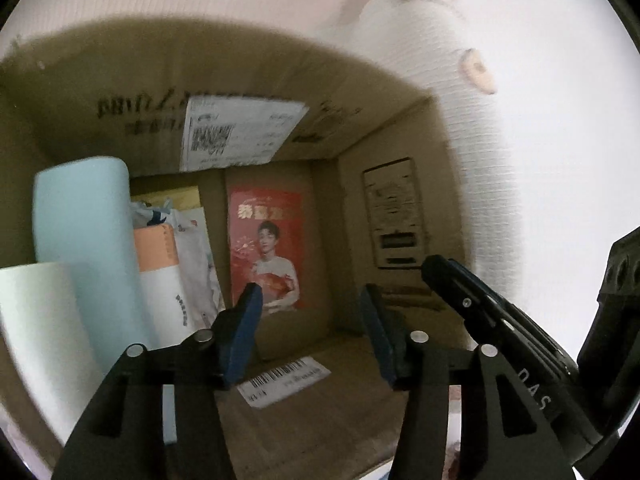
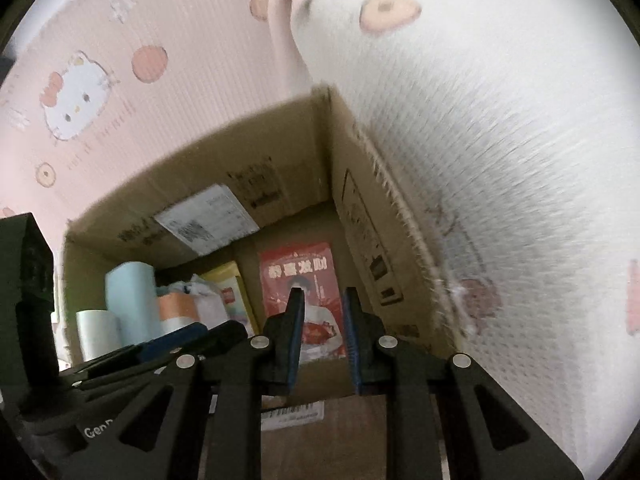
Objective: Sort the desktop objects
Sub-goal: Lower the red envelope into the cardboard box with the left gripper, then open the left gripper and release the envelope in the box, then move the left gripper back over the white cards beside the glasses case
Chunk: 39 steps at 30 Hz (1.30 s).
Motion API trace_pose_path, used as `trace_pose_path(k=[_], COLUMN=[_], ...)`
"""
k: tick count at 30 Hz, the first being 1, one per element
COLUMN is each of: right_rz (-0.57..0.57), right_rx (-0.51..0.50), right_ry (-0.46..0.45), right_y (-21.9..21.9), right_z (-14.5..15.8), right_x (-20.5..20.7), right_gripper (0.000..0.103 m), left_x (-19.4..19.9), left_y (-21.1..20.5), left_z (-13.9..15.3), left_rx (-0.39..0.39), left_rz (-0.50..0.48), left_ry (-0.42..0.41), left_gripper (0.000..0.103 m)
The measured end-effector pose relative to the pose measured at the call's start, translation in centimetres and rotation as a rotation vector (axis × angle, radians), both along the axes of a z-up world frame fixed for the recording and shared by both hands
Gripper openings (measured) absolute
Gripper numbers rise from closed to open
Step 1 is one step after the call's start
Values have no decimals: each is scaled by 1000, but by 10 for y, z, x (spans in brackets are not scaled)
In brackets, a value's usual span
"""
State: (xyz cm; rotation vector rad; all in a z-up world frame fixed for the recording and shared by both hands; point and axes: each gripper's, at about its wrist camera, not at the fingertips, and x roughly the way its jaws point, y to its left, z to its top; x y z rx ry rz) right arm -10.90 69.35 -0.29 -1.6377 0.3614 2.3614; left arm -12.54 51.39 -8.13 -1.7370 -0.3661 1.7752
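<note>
I look down into an open cardboard box (image 1: 100,80) (image 2: 280,152). At its left side stand a light-blue cylinder (image 1: 84,232) (image 2: 132,300), a pale green-white one (image 1: 36,328) (image 2: 98,332) and an orange-and-white bottle (image 1: 160,280) (image 2: 178,308), with white packets behind. A red printed card (image 1: 266,248) (image 2: 300,272) lies on the box floor. My left gripper (image 1: 312,320) hangs open over the box with nothing between its blue pads. My right gripper (image 2: 322,320) is beside it, its jaws nearly together with only a thin slit, holding nothing. Its fingers (image 1: 472,300) show at the right in the left wrist view.
A shipping label (image 1: 236,132) (image 2: 208,220) is stuck on the far box wall and a barcode sticker (image 1: 284,380) (image 2: 292,414) on the near side. A pink cartoon-print cloth (image 2: 76,96) and white knitted fabric (image 2: 500,140) surround the box.
</note>
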Motion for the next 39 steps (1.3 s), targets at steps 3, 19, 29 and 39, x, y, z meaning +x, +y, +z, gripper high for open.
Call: trace_pose_path(k=[3,19,29,39], right_rz=[-11,14,129,344], right_rx=[5,65,35,14], right_ry=[42,131,140,105], right_y=[-7,-68,-144,-265], right_z=[22,57,49,31], right_x=[8,39,40,22], right_gripper=[19,54,55,55], left_x=[6,21,22,6], left_y=[-5,-73,-167,-299], left_z=[22,56,71,46], left_rx=[25,26,30,18], left_rz=[-3,-23,-23,144], left_ry=[43,209,356,292], left_gripper=[58,62,62,62])
